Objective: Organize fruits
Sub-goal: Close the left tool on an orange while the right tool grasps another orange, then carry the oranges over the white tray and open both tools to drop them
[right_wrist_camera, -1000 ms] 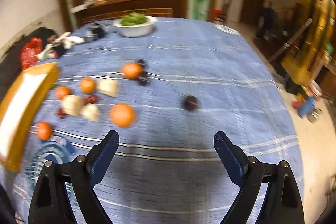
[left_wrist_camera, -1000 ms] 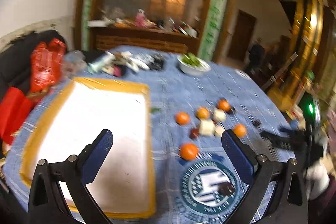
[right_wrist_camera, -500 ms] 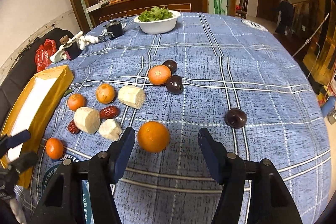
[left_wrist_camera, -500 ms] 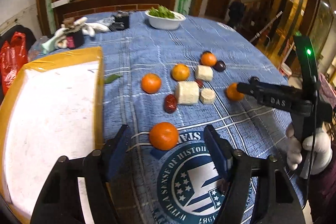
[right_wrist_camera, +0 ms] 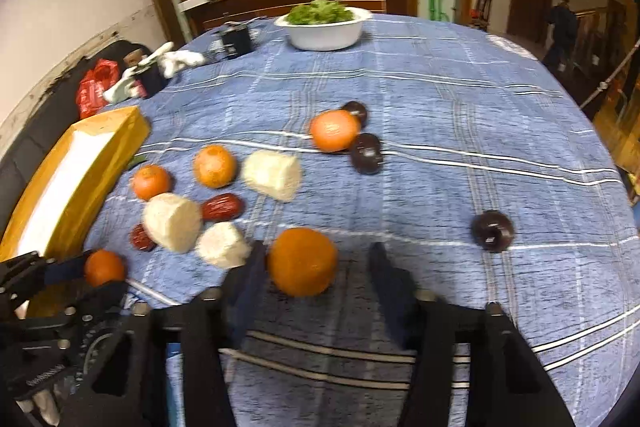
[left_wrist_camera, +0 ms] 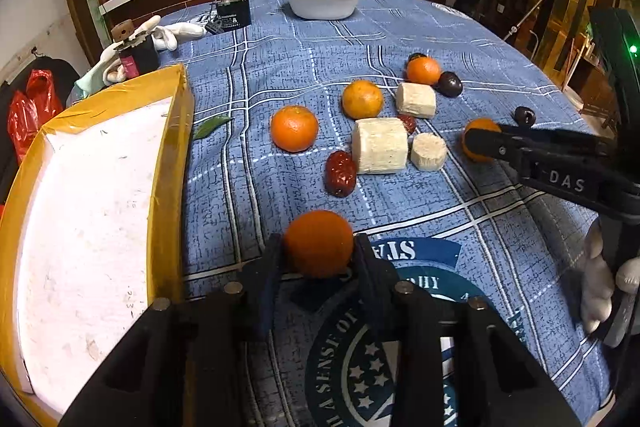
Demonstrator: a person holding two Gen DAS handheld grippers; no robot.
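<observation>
An orange (left_wrist_camera: 319,242) is held between the two fingers of the left gripper (left_wrist_camera: 319,259), which is closed snugly on it, down on the blue tablecloth (left_wrist_camera: 400,35). In the right gripper's (right_wrist_camera: 316,267) view, a second orange (right_wrist_camera: 302,261) sits between the fingers; the left finger looks to be touching it, but a gap is seen on the other side, so this gripper is only partly closed and the orange is not yet held.

For this step to be done well, the left orange should probably be squeezed gently, lifted straight up and carried to the yellow tray (left_wrist_camera: 172,131) just beside it on the left. The tray wall stands up, so the orange must be lifted over it, not pushed. The right gripper should likely be closed evenly on the middle of its orange, or the round fruit could roll away.

Other things lie near: more oranges, such as one (left_wrist_camera: 294,128) farther back, white chunks (left_wrist_camera: 379,151), red dates (left_wrist_camera: 341,173) and dark plums (right_wrist_camera: 492,230). One white chunk (right_wrist_camera: 222,245) is just beside the right gripper's left finger and could be bumped. A white bowl of greens (left_wrist_camera: 322,1) stands well apart at the far side.
</observation>
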